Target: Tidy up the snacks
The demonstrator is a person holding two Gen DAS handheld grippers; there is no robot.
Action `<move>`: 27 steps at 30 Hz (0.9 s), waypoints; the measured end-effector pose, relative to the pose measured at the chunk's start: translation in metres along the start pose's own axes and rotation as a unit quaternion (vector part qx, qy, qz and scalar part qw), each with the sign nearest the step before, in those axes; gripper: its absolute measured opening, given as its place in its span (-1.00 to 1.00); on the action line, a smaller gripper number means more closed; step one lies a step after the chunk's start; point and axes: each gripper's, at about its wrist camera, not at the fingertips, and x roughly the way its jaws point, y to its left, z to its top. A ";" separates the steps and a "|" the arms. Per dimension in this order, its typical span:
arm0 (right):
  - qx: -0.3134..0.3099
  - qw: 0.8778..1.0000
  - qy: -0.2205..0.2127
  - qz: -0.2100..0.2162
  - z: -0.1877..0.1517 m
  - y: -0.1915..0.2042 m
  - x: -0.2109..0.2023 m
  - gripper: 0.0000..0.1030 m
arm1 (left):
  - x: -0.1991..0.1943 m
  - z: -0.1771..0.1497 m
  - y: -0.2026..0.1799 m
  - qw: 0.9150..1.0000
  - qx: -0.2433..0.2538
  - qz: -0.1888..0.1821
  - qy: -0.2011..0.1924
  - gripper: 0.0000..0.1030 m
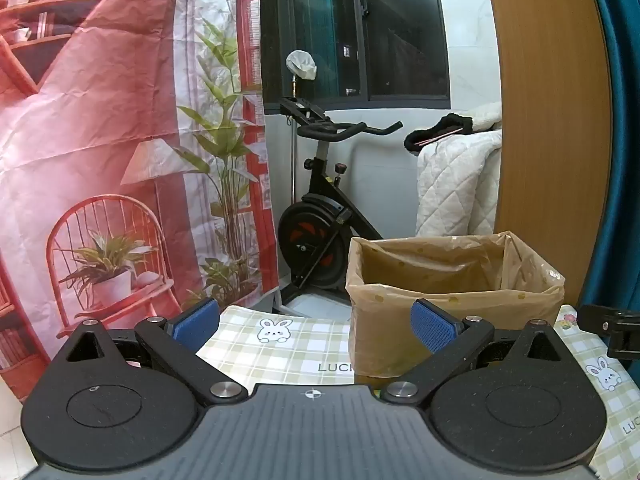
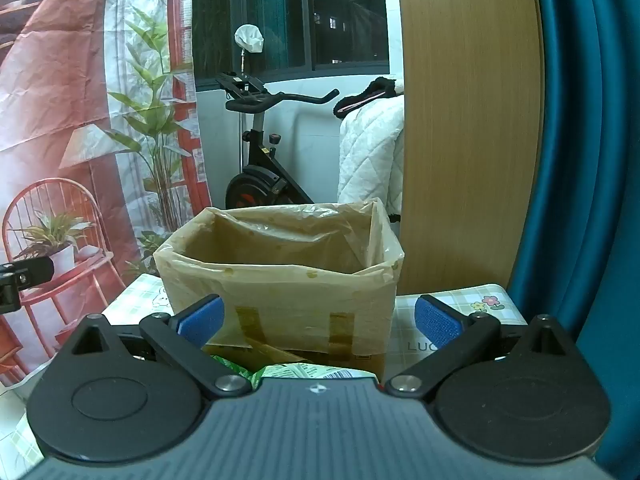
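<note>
A cardboard box lined with a tan plastic bag (image 1: 452, 292) (image 2: 280, 276) stands on the checked tablecloth. My left gripper (image 1: 316, 326) is open with nothing between its blue pads; the box is just ahead and to its right. My right gripper (image 2: 320, 322) is open too, facing the box's near wall. Green and white snack packets (image 2: 296, 370) lie low in the right wrist view, just in front of the gripper body and below its fingers, mostly hidden. What is inside the box I cannot see.
The tablecloth (image 1: 280, 340) ends close behind the box. Beyond stand an exercise bike (image 1: 320, 216), a printed red backdrop (image 1: 100, 140), a wooden panel (image 1: 552, 120) and a teal curtain (image 2: 592, 160). The other gripper's tip (image 1: 612, 330) shows at the right edge.
</note>
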 end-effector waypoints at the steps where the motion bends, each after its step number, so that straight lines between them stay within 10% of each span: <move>1: 0.000 1.000 0.000 0.000 0.000 0.000 0.000 1.00 | 0.000 0.000 0.000 1.000 0.000 0.000 0.000 0.99; 27: -0.001 1.000 -0.001 -0.001 0.000 0.000 0.000 1.00 | -0.001 0.001 0.000 1.000 -0.004 -0.002 0.001 0.99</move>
